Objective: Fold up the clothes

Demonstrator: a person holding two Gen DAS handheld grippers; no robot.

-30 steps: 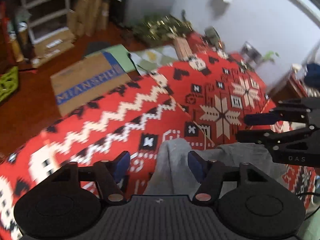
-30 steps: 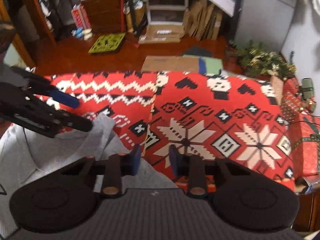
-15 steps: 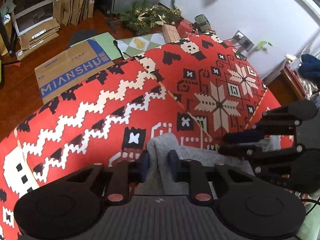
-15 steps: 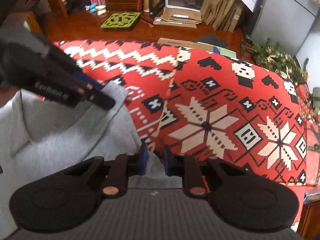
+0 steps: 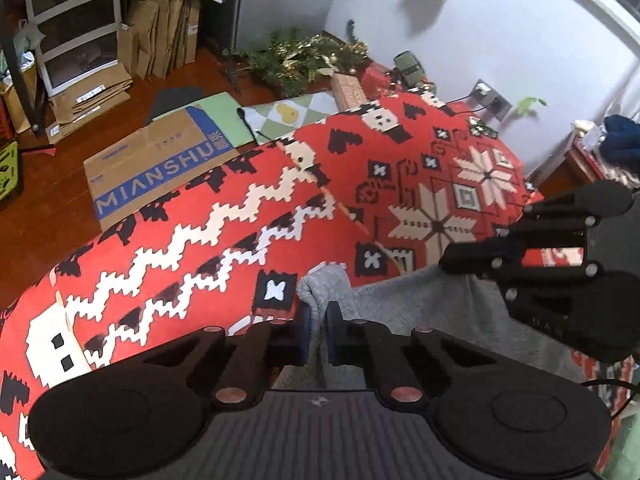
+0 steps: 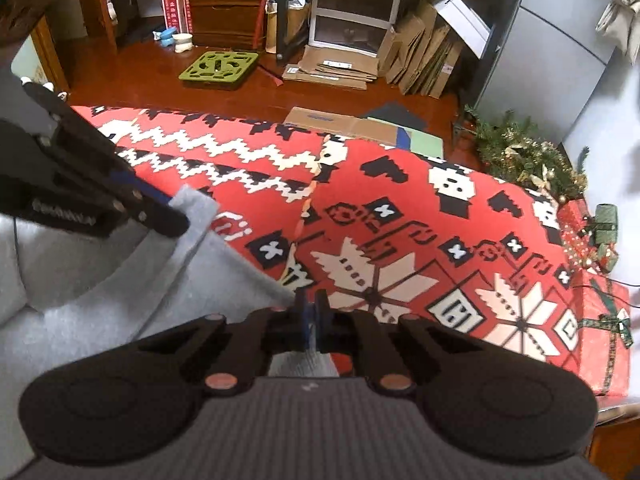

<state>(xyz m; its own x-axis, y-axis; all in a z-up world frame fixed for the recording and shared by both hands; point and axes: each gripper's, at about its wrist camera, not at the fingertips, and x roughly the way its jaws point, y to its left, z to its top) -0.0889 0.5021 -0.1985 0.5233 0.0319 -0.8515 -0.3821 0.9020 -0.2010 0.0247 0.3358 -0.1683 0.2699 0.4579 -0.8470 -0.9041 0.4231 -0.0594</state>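
A grey knit garment [image 5: 404, 300] [image 6: 132, 292] lies on a red patterned blanket [image 5: 248, 216] [image 6: 400, 216]. My left gripper [image 5: 317, 330] is shut on a bunched corner of the grey fabric, which pokes up between its fingers. My right gripper [image 6: 311, 318] is shut on another corner of the same garment. The cloth's edge stretches between the two grippers. In the left wrist view the right gripper [image 5: 460, 258] shows at the right, pinching the edge. In the right wrist view the left gripper [image 6: 168, 216] shows at the left, holding the other corner.
The blanket covers a wide raised surface. Beyond its far edge are flattened cardboard [image 5: 160, 168], a green mat [image 6: 220, 66], drawers [image 6: 352, 4] and a tinsel garland [image 6: 524, 156] on a wooden floor. Wrapped gift boxes [image 6: 604, 336] sit at the right.
Both grippers went from open to shut on the garment's corners. The grey cloth has lifted and its edge now runs taut between them.
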